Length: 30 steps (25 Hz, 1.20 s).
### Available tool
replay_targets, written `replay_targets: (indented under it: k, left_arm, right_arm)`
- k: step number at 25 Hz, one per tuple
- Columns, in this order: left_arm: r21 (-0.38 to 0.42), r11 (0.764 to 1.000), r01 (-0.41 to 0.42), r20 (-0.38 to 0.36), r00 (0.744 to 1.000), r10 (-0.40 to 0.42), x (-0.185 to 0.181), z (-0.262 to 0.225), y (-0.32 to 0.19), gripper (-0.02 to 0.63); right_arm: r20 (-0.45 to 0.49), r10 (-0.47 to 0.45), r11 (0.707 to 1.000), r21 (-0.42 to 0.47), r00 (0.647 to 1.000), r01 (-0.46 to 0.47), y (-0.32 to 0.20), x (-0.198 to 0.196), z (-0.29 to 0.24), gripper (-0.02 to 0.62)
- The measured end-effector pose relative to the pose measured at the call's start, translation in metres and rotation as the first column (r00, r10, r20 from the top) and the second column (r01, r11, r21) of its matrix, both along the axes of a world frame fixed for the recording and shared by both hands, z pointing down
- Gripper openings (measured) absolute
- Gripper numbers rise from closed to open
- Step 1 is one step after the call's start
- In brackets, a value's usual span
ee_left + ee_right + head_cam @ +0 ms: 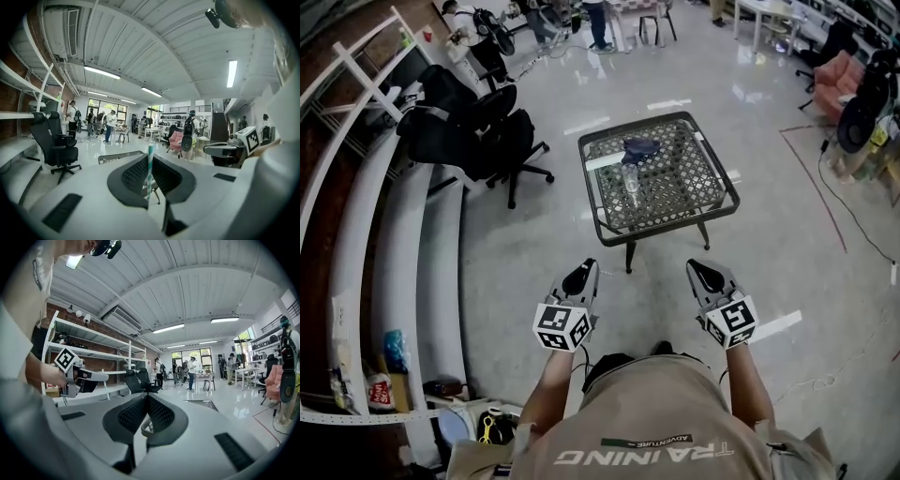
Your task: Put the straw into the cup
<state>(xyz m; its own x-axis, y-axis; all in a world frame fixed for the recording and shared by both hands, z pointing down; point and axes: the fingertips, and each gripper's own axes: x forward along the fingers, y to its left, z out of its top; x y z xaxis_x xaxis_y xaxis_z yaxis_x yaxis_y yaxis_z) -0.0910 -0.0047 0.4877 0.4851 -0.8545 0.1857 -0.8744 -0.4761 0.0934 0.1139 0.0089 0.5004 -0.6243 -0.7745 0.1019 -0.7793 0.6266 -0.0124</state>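
Teal-and-white striped straw (149, 152) is pinched upright in the left gripper (581, 277), jaws clamped on it. Right gripper (705, 273) has its jaws pressed together with nothing between them. Clear cup (631, 179) stands on the metal lattice table (694, 202), well ahead of both grippers.

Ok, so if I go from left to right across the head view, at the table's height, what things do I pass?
White shelves → black office chairs → table with the clear cup on it → pink chair, further back at the right.
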Motion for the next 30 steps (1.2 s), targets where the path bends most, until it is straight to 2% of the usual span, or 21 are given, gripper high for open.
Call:
replay_targets:
  k: [7, 12, 21, 25, 30]
  left_arm:
    - [-0.021, 1.0, 0.019, 0.041, 0.999, -0.018, 0.005, 0.011, -0.011, 0.037]
    - [-0.03, 0.999, 0.014, 0.029, 0.999, -0.013, -0.001, 0.01, -0.029, 0.037]
    - [-0.011, 1.0, 0.002, -0.014, 1.0, -0.002, -0.03, 0.008, -0.078, 0.037]
    - [0.008, 1.0, -0.023, -0.021, 1.0, 0.023, -0.048, -0.002, -0.108, 0.037]
    - [-0.001, 0.998, -0.069, -0.02, 0.997, 0.069, -0.066, -0.002, -0.13, 0.037]
  right_arm:
    - [0.008, -0.052, 0.998, -0.038, 0.999, 0.052, -0.016, -0.003, 0.015, 0.017]
    - [-0.001, -0.052, 0.997, -0.048, 0.999, 0.052, -0.038, -0.009, 0.014, 0.017]
    - [-0.04, -0.045, 0.999, -0.032, 0.998, 0.043, -0.082, -0.037, 0.009, 0.017]
    - [-0.067, -0.038, 0.999, -0.01, 0.997, 0.037, -0.103, -0.059, -0.003, 0.017]
    - [-0.058, -0.007, 1.0, -0.019, 0.998, 0.006, -0.126, -0.083, -0.003, 0.017]
